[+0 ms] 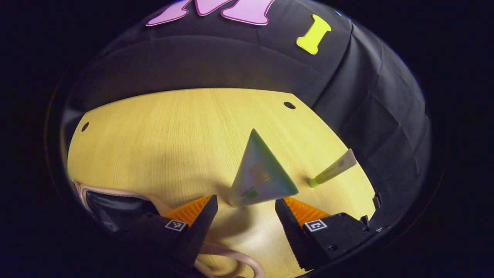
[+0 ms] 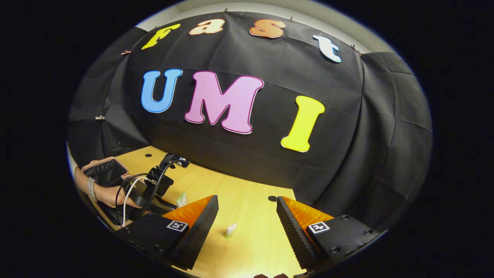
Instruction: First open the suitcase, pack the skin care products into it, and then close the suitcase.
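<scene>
Two tubes of skin care product show in the left gripper view. The larger tube (image 1: 259,173), pale green and wedge-shaped, stands cap-down on the wooden table (image 1: 162,135), tilted a little, just ahead of the left gripper (image 1: 246,210). The fingers of this gripper are spread wide on either side of the tube's base, and neither finger touches it. The smaller tube (image 1: 334,168), cream with a green cap, lies on the table well off to the right, near the table's edge. At lower left, the suitcase (image 1: 115,206) with its pink rim lies open, its dark lining showing.

From the right gripper view, the right gripper (image 2: 247,220) hangs above the table with its fingers parted and nothing between them. A small tube (image 2: 230,230) rests on the table between and beyond them. Farther left, a hand (image 2: 110,195) holds the other gripper (image 2: 156,183) beside the pink-edged suitcase lid (image 2: 104,168).
</scene>
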`<state>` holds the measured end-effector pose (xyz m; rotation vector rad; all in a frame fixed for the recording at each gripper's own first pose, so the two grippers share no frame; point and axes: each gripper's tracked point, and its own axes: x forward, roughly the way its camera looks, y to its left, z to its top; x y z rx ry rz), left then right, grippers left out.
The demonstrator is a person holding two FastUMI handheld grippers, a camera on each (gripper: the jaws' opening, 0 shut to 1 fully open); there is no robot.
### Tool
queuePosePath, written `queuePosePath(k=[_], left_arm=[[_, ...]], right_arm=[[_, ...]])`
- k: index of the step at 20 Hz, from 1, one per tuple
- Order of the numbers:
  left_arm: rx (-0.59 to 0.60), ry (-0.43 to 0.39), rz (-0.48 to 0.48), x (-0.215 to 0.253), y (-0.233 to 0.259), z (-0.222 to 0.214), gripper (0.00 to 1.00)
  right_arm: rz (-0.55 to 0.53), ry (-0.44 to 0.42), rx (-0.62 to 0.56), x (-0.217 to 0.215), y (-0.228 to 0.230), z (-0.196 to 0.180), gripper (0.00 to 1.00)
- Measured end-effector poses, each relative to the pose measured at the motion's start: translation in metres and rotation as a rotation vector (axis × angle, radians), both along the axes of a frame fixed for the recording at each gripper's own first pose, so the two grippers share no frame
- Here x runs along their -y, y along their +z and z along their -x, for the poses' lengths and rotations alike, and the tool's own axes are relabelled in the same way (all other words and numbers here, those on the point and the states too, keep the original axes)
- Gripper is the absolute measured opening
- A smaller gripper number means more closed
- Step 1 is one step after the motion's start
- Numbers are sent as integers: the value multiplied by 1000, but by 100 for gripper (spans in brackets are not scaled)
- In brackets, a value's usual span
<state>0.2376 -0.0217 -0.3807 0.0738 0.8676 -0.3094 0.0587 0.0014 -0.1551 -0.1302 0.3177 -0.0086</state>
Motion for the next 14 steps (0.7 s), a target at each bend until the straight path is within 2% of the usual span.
queuePosePath(k=[5, 8, 9, 10, 12, 14], left_arm=[[12, 24, -143, -3, -20, -20, 95], [15, 29, -183, 0, -23, -22, 95], [6, 18, -165, 6, -24, -22, 95], [3, 23, -172, 7, -24, -24, 88], [-14, -4, -160, 16, -26, -24, 48], [-37, -28, -124, 28, -25, -21, 48]], right_arm=[[-54, -27, -65, 11, -34, 0, 96], [-66, -15, -84, 10, -48, -5, 96], [-79, -13, -94, 9, -53, -7, 96], [-94, -12, -102, 8, -59, -10, 96], [-122, -17, -115, 7, -72, -16, 97], [-156, -30, -140, 6, -93, -22, 96]])
